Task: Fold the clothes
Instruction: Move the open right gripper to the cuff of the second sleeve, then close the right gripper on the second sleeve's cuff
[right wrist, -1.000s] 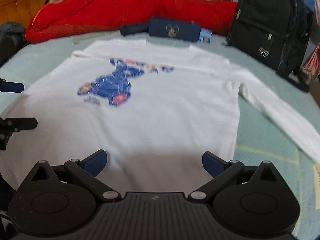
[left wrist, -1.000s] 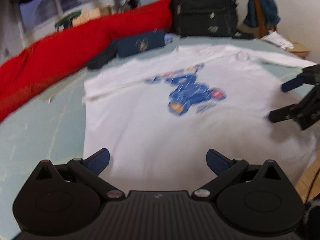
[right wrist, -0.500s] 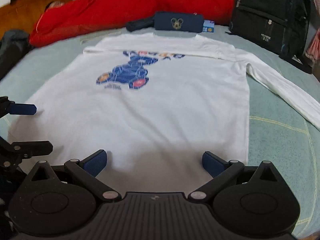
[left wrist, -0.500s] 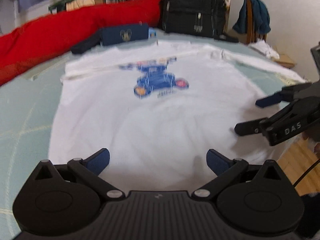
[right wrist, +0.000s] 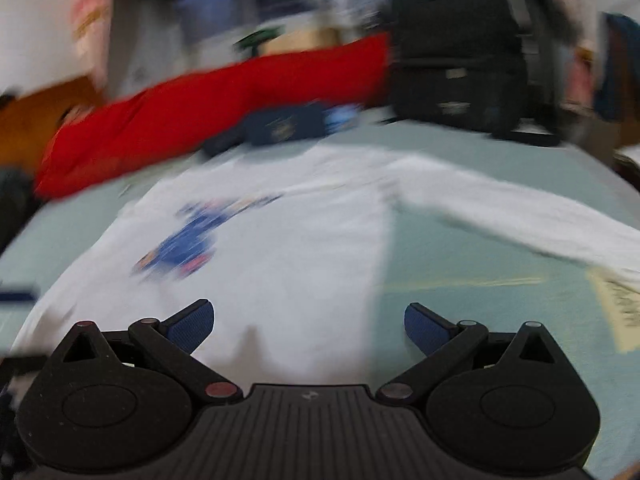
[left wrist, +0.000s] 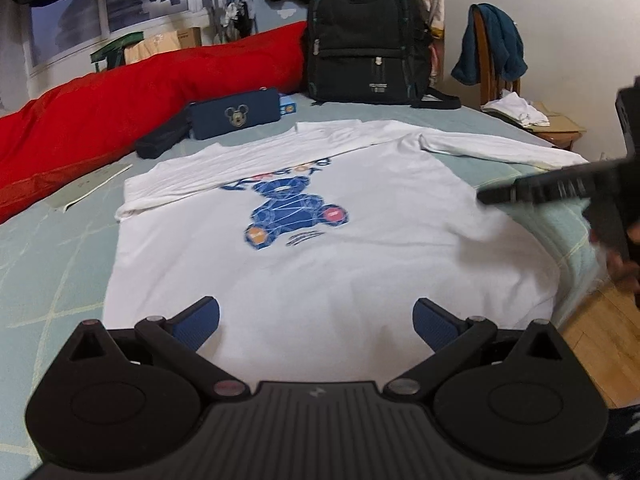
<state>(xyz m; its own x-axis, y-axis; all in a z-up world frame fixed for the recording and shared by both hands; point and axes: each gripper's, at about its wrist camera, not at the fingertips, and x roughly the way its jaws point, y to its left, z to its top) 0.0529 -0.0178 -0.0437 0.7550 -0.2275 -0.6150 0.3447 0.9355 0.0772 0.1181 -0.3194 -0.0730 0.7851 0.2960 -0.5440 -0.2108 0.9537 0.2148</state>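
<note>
Your white long-sleeved cotton shirt with the blue bear print (left wrist: 312, 248) lies flat and face up on the pale green bed sheet (left wrist: 52, 264), its hem at the near edge of the bed and its collar toward the far side. One sleeve is folded across the chest; the other sleeve (right wrist: 520, 216) stretches out toward the bed's right edge. Your left gripper (left wrist: 316, 316) is spread wide just above the hem, holding nothing, and your right gripper (right wrist: 308, 324), blurred in its own view, is likewise spread and empty near the shirt's right side. Expect the fabric to be light, limp and quick to wrinkle or drag, so pinch it at a seam: a hem corner, the shoulder or the cuff. The sheet looks soft and may bunch under it. A red padded quilt (left wrist: 120, 96), a navy pouch with a mouse emblem (left wrist: 236, 114) and a black backpack (left wrist: 364, 36) crowd the far edge, leaving you folding room only nearer you.
</note>
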